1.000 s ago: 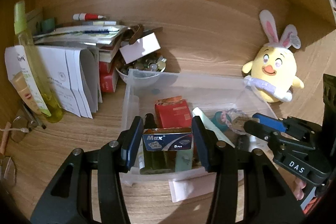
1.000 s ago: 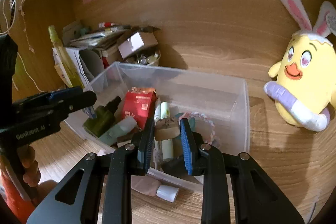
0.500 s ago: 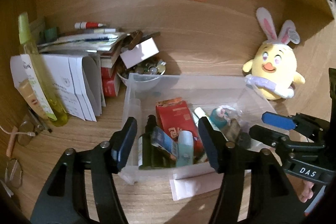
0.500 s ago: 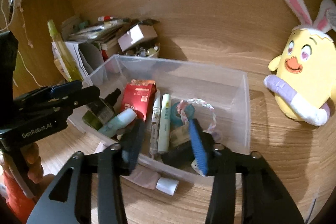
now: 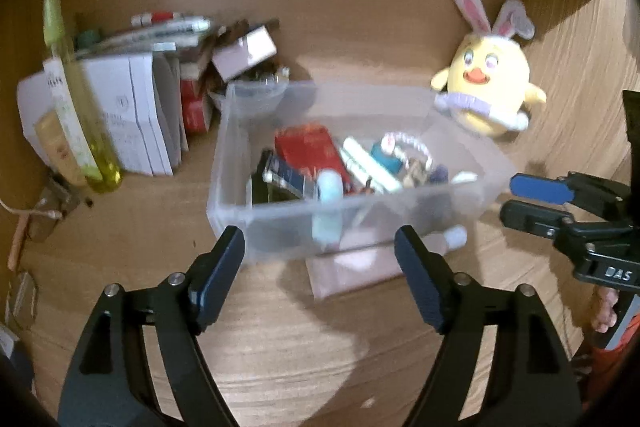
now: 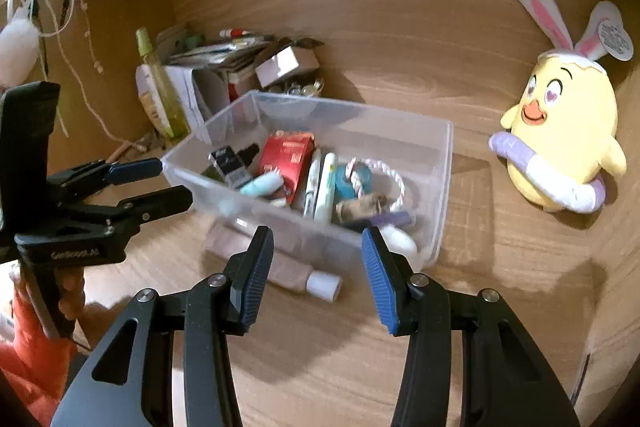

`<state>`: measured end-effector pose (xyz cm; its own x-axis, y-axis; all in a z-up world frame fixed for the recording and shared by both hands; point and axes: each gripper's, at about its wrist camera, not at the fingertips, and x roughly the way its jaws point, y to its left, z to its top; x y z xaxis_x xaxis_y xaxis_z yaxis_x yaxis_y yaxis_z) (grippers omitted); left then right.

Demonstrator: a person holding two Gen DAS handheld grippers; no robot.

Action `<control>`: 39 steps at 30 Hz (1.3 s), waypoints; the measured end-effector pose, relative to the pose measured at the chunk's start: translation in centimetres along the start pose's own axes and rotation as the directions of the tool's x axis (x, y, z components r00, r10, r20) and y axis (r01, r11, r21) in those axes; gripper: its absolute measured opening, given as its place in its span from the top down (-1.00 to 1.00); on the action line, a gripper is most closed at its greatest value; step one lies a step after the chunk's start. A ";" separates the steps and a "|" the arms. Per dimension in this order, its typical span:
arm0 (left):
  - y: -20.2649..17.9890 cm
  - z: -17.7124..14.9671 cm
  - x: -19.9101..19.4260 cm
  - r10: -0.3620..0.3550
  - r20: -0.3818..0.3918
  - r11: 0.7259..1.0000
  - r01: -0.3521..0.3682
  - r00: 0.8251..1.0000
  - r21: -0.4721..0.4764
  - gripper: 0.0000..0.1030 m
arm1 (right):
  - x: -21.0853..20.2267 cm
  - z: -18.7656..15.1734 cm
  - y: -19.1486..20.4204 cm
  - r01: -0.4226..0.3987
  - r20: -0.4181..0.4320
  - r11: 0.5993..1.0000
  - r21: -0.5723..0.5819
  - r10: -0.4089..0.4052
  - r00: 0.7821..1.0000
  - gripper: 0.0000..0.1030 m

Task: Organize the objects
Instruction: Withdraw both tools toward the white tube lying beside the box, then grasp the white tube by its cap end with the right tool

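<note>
Left gripper (image 5: 320,259): while its jaws are opening, nothing lies between them.
Right gripper (image 6: 318,271): jaws apart, empty.
Clear bin (image 6: 440,187): on the wooden desk (image 6: 360,347), just beyond both grippers.
Red box (image 6: 286,159): inside the bin.
Tube (image 6: 296,275): against the bin's near wall.
Plush chick (image 6: 560,143): right of the bin.

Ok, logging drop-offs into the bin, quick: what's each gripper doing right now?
Left gripper: jaws opening, nothing between them, in front of the bin.
Right gripper: open, empty.
</note>
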<state>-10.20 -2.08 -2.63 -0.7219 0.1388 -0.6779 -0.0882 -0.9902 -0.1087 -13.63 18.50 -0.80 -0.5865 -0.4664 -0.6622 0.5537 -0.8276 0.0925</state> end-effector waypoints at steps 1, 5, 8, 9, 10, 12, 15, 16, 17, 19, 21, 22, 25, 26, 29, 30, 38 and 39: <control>0.0 -0.3 0.6 -0.002 -0.025 1.000 0.002 1.000 -0.002 -0.50 | 0.2 -0.4 0.0 -0.007 -0.011 1.000 0.004 0.007 1.000 0.17; 0.0 -0.9 2.8 -0.050 -0.117 0.998 0.046 0.992 -0.036 -0.50 | 2.2 -2.0 -0.3 -0.023 -0.079 0.999 0.037 0.026 0.997 0.17; -0.6 -1.1 4.0 -0.055 -0.151 0.998 0.051 0.987 -0.030 -0.50 | 4.2 -2.8 -0.6 -0.010 -0.134 0.999 0.047 0.016 0.991 0.17; -0.8 -1.1 4.3 -0.049 -0.157 0.999 0.046 0.986 -0.022 -0.50 | 4.6 -2.9 -0.6 -0.009 -0.140 0.999 0.046 0.015 0.990 0.17; -1.1 -1.2 4.6 -0.044 -0.163 0.999 0.042 0.986 -0.013 -0.50 | 4.9 -2.9 -0.7 -0.007 -0.142 0.999 0.048 0.014 0.990 0.17; -1.3 -1.2 5.1 -0.045 -0.176 0.999 0.045 0.983 -0.007 -0.50 | 5.3 -2.8 -0.8 -0.014 -0.144 0.998 0.054 0.022 0.989 0.17; -1.5 -1.2 6.0 -0.069 -0.206 0.998 0.067 0.976 -0.016 -0.50 | 5.7 -2.6 -0.9 -0.006 -0.143 0.999 0.045 0.012 0.990 0.17; -1.6 -1.2 6.1 -0.072 -0.205 0.997 0.070 0.976 -0.018 -0.51 | 5.9 -2.5 -0.9 -0.004 -0.144 0.999 0.039 0.010 0.990 0.17; -1.7 -1.1 6.0 -0.073 -0.204 0.997 0.071 0.976 -0.014 -0.51 | 6.2 -2.5 -0.8 -0.005 -0.147 0.999 0.036 0.010 0.989 0.17; -1.9 -1.1 5.9 -0.079 -0.199 0.997 0.080 0.977 -0.007 -0.51 | 6.5 -2.4 -0.7 -0.027 -0.156 0.999 0.036 0.032 0.987 0.17; -2.3 -1.3 5.6 -0.068 -0.192 0.997 0.071 0.979 0.012 -0.51 | 6.7 -2.6 -0.4 -0.064 -0.168 0.997 0.032 0.068 0.983 0.15; -2.3 -1.3 5.5 -0.066 -0.193 0.997 0.070 0.979 0.016 -0.51 | 6.6 -2.7 -0.1 -0.064 -0.170 0.998 0.025 0.068 0.983 0.12; -2.2 -1.9 4.9 -0.067 -0.198 0.997 0.072 0.978 0.019 -0.51 | 6.3 -3.1 0.4 -0.077 -0.180 0.997 0.004 0.076 0.981 0.12; -2.1 -2.0 4.7 -0.071 -0.199 0.997 0.077 0.977 0.022 -0.51 | 6.2 -3.2 0.4 -0.089 -0.184 0.996 0.003 0.088 0.979 0.12; -1.6 -2.7 3.7 -0.093 -0.199 0.995 0.097 0.976 0.012 -0.51 | 5.7 -3.7 0.9 -0.157 -0.215 0.987 -0.012 0.151 0.965 0.12; -1.5 -2.9 3.4 -0.097 -0.199 0.995 0.101 0.975 0.008 -0.51 | 5.5 -3.9 1.2 -0.173 -0.228 0.985 -0.026 0.162 0.960 0.12; 0.4 -3.6 0.8 -0.019 -0.128 1.000 0.018 0.992 -0.012 -0.51 | 5.4 -3.9 3.6 -0.100 -0.215 0.984 -0.149 0.066 0.974 -0.30; 0.6 -3.6 0.7 -0.017 -0.122 1.000 0.015 0.992 -0.016 -0.51 | 5.5 -3.8 3.9 -0.093 -0.210 0.982 -0.163 0.058 0.976 -0.30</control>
<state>-8.28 -2.53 -5.78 -0.6309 0.1568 -0.7598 -0.0879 -0.9875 -0.1309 -12.44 13.92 -6.90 -0.4166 -0.4377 -0.7968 0.6947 -0.7186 0.0315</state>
